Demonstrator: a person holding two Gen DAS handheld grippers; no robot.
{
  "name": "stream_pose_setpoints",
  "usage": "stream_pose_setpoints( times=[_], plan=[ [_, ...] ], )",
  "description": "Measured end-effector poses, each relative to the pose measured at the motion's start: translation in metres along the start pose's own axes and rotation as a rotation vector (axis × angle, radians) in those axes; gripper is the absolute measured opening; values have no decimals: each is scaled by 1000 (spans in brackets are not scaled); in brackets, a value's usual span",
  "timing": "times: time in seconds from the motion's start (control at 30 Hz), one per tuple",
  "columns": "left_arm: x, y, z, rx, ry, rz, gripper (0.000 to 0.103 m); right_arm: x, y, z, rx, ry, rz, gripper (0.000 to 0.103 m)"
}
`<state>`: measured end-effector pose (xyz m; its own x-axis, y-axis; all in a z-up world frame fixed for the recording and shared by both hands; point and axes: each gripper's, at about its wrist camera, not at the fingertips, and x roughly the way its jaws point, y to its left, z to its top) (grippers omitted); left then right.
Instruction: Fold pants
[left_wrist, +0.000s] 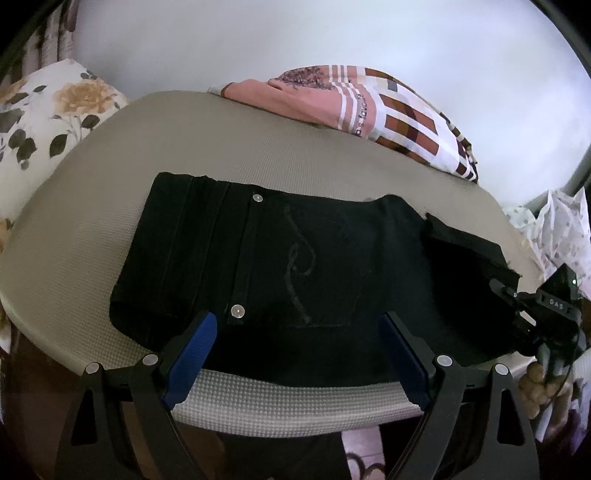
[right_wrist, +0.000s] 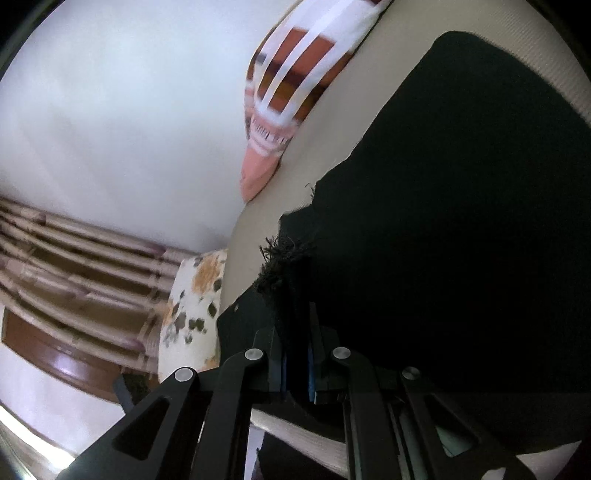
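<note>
Black pants (left_wrist: 295, 258) lie folded on a beige mat (left_wrist: 92, 229), back pocket with stitching and two rivets facing up. My left gripper (left_wrist: 297, 332) is open, its blue pads over the near edge of the pants, holding nothing. My right gripper (right_wrist: 295, 325) is shut on a frayed hem of the black pants (right_wrist: 461, 221). It also shows in the left wrist view (left_wrist: 532, 306) at the right end of the pants, where a fabric layer is lifted.
A pink and brown patterned cloth (left_wrist: 369, 107) lies at the mat's far edge, also in the right wrist view (right_wrist: 291, 92). A floral pillow (left_wrist: 44, 118) sits at the left. A white wall is behind. A speckled cloth (left_wrist: 554, 229) lies at the right.
</note>
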<state>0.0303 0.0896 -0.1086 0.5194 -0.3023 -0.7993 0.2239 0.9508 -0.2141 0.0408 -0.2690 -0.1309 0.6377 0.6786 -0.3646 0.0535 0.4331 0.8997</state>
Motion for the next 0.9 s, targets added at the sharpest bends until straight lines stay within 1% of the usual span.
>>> stream_pose_setpoints(
  times=[0.13, 0.33, 0.53, 0.67, 0.9],
  plan=[
    [4, -5, -1, 34, 13, 11, 89, 26, 5, -9, -24, 59, 10, 9],
    [10, -13, -5, 82, 36, 26, 89, 42, 2, -13, -45, 90, -15, 10],
    [15, -19, -7, 117, 50, 41, 89, 45, 9, -18, -109, 104, -50, 10],
    [18, -19, -7, 121, 63, 44, 89, 47, 14, -22, -164, 114, -82, 11],
    [22, -20, -8, 129, 80, 49, 89, 51, 19, -26, -220, 123, -116, 12]
  ],
)
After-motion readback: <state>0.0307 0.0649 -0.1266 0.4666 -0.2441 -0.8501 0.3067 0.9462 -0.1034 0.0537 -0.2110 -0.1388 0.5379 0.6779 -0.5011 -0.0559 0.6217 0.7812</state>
